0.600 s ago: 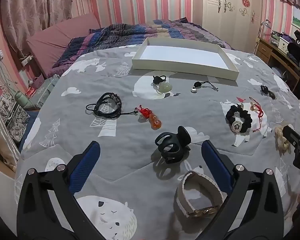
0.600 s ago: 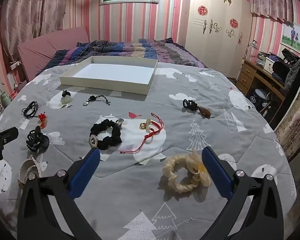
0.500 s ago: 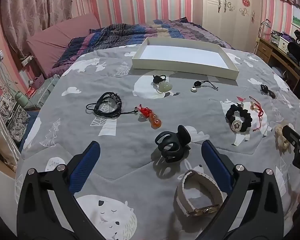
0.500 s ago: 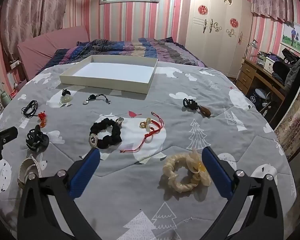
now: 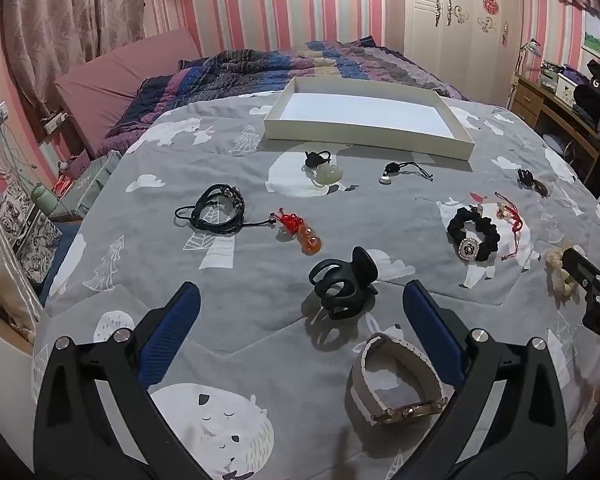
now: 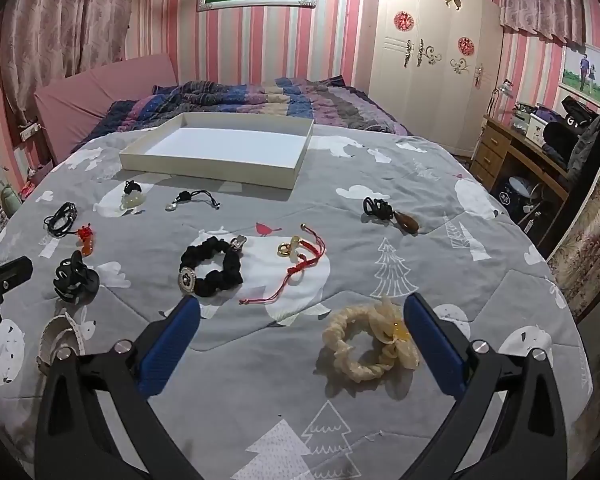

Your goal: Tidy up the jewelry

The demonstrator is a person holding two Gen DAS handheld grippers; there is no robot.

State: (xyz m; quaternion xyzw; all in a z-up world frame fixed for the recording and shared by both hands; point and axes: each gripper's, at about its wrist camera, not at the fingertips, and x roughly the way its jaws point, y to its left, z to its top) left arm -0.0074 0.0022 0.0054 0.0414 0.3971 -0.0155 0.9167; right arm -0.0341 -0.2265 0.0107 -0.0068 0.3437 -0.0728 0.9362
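Note:
Jewelry lies scattered on a grey bedspread. An empty white tray [image 5: 370, 120] sits at the far side and shows in the right wrist view [image 6: 220, 148] too. My left gripper [image 5: 300, 300] is open above a black claw clip [image 5: 342, 280] and a white watch [image 5: 396, 384]. My right gripper [image 6: 300, 312] is open, with a cream scrunchie [image 6: 366, 346] between its fingers. A black scrunchie [image 6: 210, 266], a red cord bracelet [image 6: 300, 260], an orange gourd pendant [image 5: 306, 238], a black cord bracelet [image 5: 218, 210], a jade pendant [image 5: 326, 170] and a brown pendant [image 6: 392, 214] lie apart.
A striped quilt [image 6: 240, 100] is bunched behind the tray. A wooden desk [image 6: 520, 152] stands to the right of the bed, and a white wardrobe [image 6: 432, 60] beyond it. The bed's left edge drops off toward clutter on the floor [image 5: 28, 232].
Both grippers have barely moved; the right wrist view has drifted slightly. Nothing was taken hold of or let go.

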